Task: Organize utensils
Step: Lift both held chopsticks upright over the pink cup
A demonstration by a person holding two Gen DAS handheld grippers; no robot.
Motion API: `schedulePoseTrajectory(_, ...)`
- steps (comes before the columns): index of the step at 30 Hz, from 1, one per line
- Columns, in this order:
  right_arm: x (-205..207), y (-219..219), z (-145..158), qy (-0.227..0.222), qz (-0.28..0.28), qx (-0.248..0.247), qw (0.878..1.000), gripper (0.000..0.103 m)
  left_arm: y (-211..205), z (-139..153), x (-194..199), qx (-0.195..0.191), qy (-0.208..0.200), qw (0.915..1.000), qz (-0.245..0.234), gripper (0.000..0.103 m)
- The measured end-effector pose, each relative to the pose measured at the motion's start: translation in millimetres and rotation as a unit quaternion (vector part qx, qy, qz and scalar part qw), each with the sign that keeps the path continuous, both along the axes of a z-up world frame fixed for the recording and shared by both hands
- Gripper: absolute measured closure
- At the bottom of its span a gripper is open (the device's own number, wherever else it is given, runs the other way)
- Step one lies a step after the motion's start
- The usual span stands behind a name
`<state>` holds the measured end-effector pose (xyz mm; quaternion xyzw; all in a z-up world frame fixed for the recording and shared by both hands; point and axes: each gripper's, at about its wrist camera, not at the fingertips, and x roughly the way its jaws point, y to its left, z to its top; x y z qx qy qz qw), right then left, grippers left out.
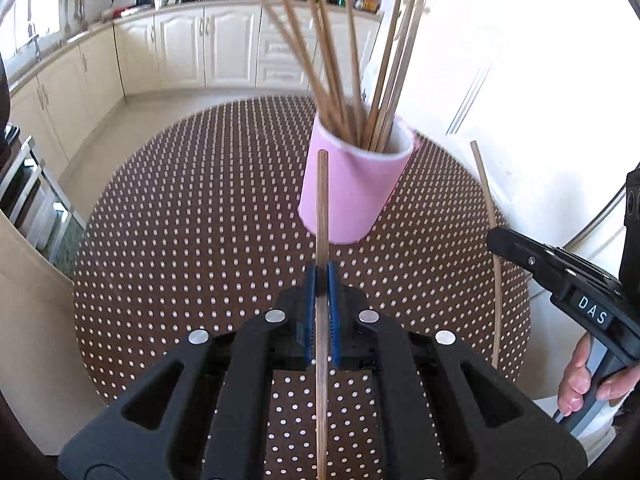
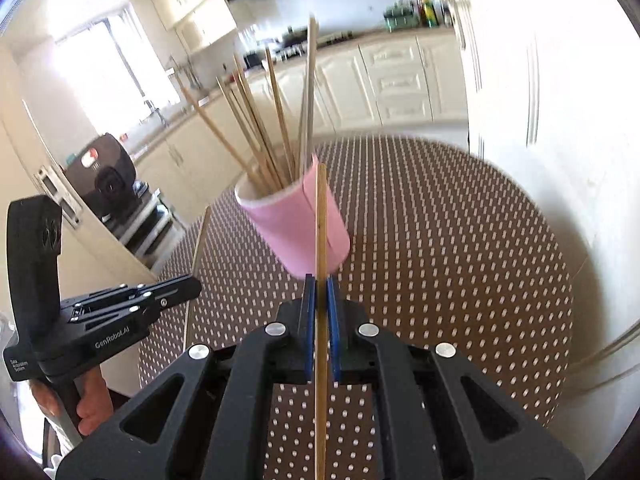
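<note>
Left gripper (image 1: 322, 270) and right gripper (image 2: 320, 282) each clamp a chopstick (image 1: 322, 200) (apparently wooden).

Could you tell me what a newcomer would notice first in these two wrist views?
Most striking is the pink cup bristling with wooden sticks, standing toward the far side of the brown polka-dot table. Next, each gripper, left and right, has its jaws shut on a single stick, the left stick and right stick both pointing toward the cup.

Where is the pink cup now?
In both wrist views the pink cup stands on the dotted table, just beyond the chopstick in the left gripper.
</note>
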<state>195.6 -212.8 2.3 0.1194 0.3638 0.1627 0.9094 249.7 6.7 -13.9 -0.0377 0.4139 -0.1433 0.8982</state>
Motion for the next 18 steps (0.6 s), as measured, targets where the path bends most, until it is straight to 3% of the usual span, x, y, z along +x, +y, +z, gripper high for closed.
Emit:
schedulePoseTrajectory(4, -3.4, -6.5, 11.9, -0.045, -0.016, 0.022, 0.999, 0.098, 6.9, 19.8, -6.9, -0.009, -0.024, 0.9996, 0.013, 0.096)
schedulePoseTrajectory(9, -13.6, -4.1, 36.4, -0.145, -0.047, 0.022, 0.988, 0.098, 10.1, 41.4, -12.5, -0.019, -0.061, 0.9977, 0.021, 0.096)
schedulePoseTrajectory(13, -16.6, -6.7, 45.4, -0.177, -0.057, 0.029, 0.982, 0.098, 4.6, 49.3, -19.0, -0.019, -0.093, 0.9951, 0.029, 0.096)
schedulePoseTrajectory(18, -15.3, -3.1, 51.2, -0.207, -0.064, 0.013, 0.976, 0.098, -11.7, 56.4, -15.3, -0.014, -0.102, 0.9944, 0.026, 0.096)
